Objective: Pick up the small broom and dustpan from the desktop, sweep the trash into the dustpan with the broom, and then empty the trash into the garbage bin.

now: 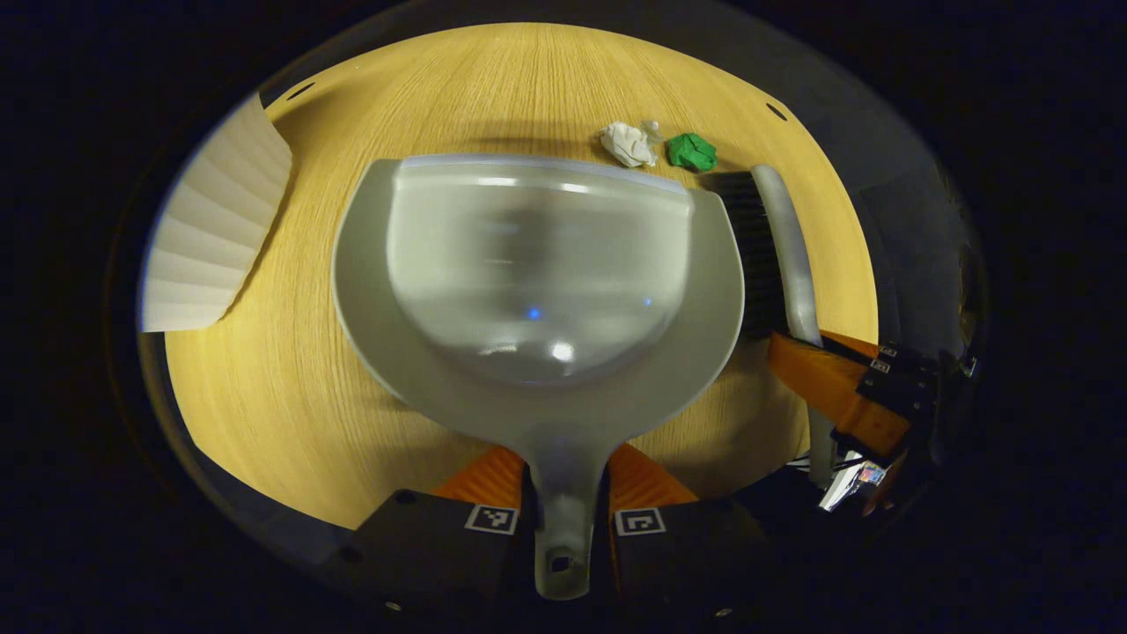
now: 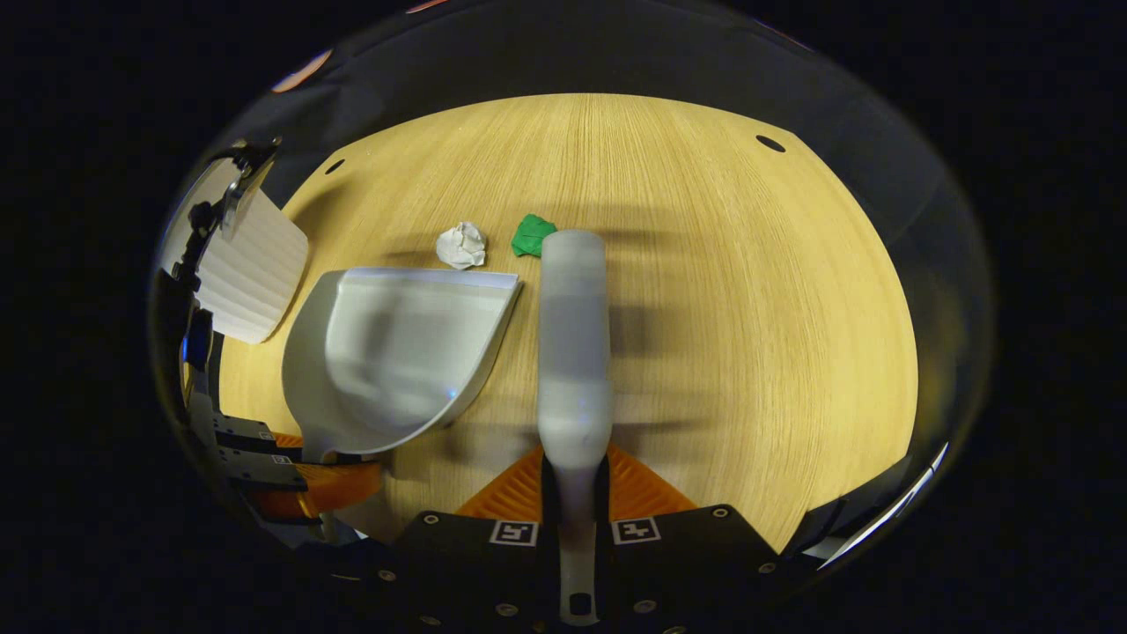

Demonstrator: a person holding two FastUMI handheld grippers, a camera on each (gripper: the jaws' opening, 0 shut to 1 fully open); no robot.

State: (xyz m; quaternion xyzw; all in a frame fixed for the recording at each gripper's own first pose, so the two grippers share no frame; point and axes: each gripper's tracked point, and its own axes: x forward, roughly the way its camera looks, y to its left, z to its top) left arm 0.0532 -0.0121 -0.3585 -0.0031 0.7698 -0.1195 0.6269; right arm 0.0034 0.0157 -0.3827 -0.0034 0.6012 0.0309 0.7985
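So both tools are already in hand here. The dustpan (image 1: 537, 282) looks like thin molded plastic, light and stiff, probably a bit slick, and its narrow handle is the obvious place to take hold. That's where the left gripper (image 1: 563, 511) has it, both fingers pressed in on the handle from either side, no gap showing. The pan sits low over the desktop (image 1: 290, 396) with its front lip pointing toward 12 o'clock.

The broom (image 2: 574, 343) is the same sort of deal: light plastic back, soft dark bristles (image 1: 748, 255) that'll flex when dragged. The right gripper (image 2: 577, 506) is pinching its thin handle stub, fingers closed snug around it. In the left gripper view the broom lies just beside the pan's rim at about 3 o'clock.

The trash is a white paper wad (image 1: 627, 143) and a green paper wad (image 1: 691, 151), near each other, just past the pan's lip at roughly 1 o'clock. Crumpled paper like that weighs nothing, so I'd guess it skitters if swept hard.

The white ribbed garbage bin (image 1: 216, 229) is off at 9 o'clock from the pan.
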